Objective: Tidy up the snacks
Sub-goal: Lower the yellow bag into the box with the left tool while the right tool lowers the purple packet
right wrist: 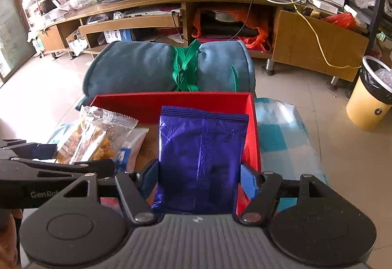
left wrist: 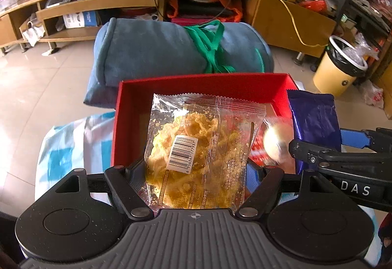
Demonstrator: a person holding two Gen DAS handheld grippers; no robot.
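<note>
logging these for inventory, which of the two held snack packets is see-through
The clear packet of yellow fried snacks, with a barcode sticker, clamped in the left gripper. The other, in the right gripper, is an opaque purple foil packet.

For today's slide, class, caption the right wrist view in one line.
Right gripper holds a shiny purple foil packet over the open red cardboard box.
</note>
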